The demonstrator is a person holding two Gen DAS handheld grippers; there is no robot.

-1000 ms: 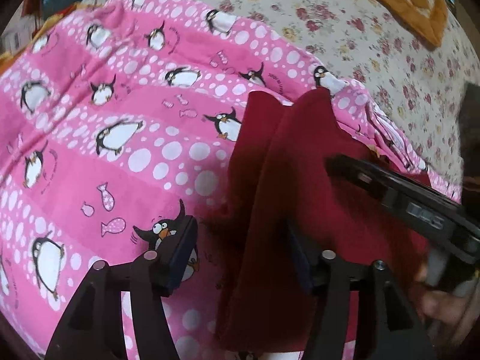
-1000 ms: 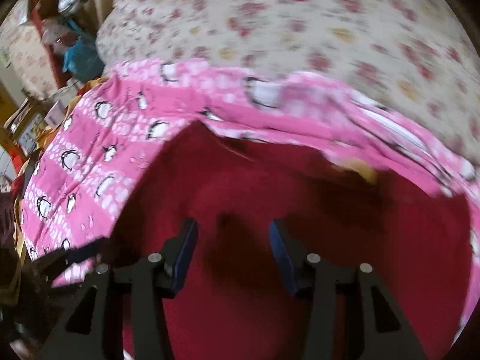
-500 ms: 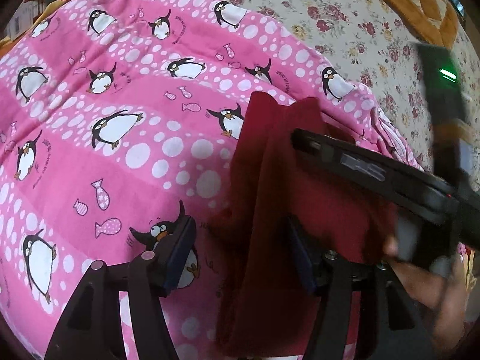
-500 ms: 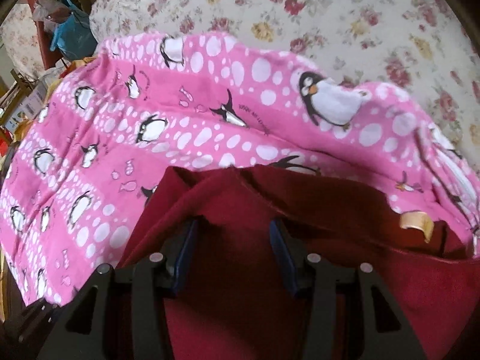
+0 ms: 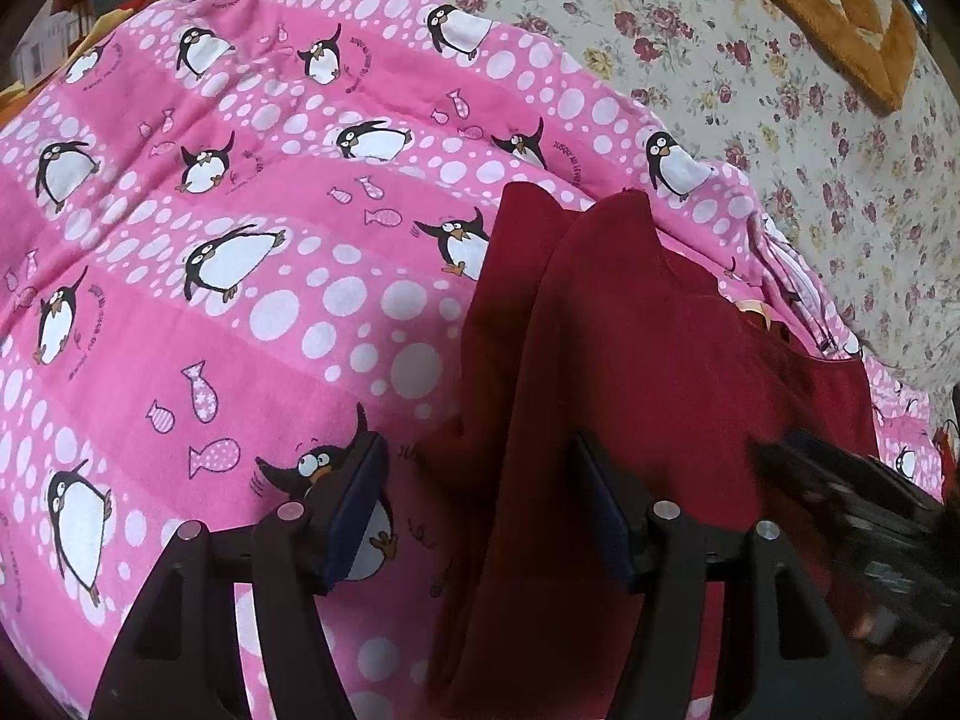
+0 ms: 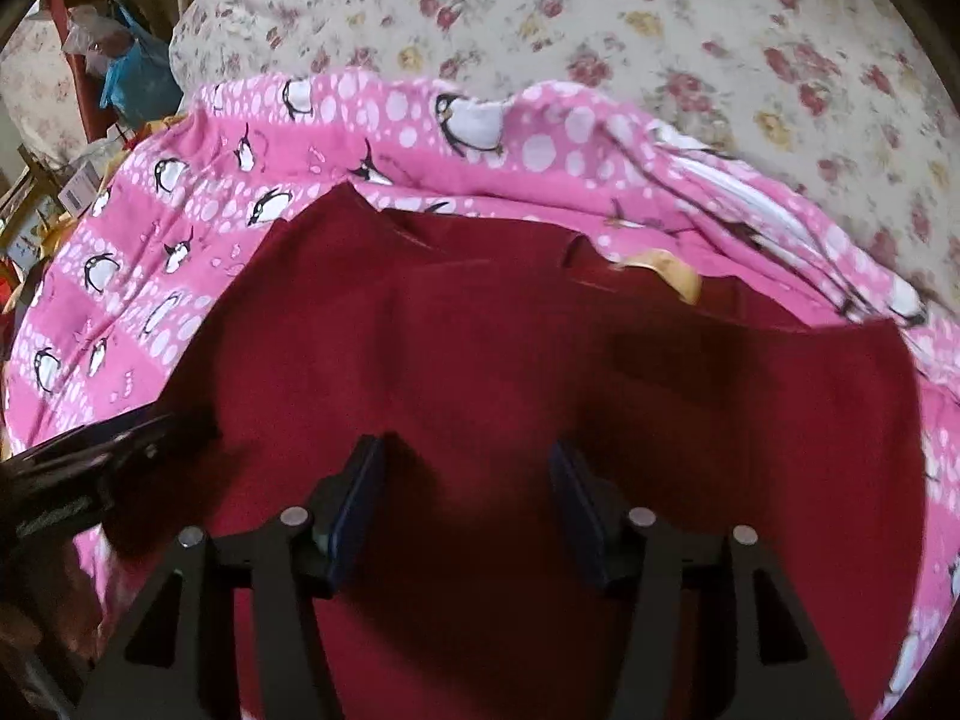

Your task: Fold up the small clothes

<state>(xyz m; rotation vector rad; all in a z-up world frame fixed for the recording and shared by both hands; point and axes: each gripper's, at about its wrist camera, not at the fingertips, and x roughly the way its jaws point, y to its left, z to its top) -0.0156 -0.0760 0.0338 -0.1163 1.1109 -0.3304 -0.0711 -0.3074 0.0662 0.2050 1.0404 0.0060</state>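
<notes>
Currently my left gripper [image 5: 480, 504] and right gripper [image 6: 465, 495] both stand spread wide, gripping nothing. I see the red garment [image 6: 510, 360] partly folded, seemingly, on the penguin blanket [image 5: 240, 300].

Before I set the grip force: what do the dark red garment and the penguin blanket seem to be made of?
Dark red garment: looks like soft matte knit, perhaps cotton jersey or fleece; it drapes in limp folds without shine. Penguin blanket: printed, slightly fuzzy fabric, possibly flannel or fleece; dull surface, soft puckers.
</notes>
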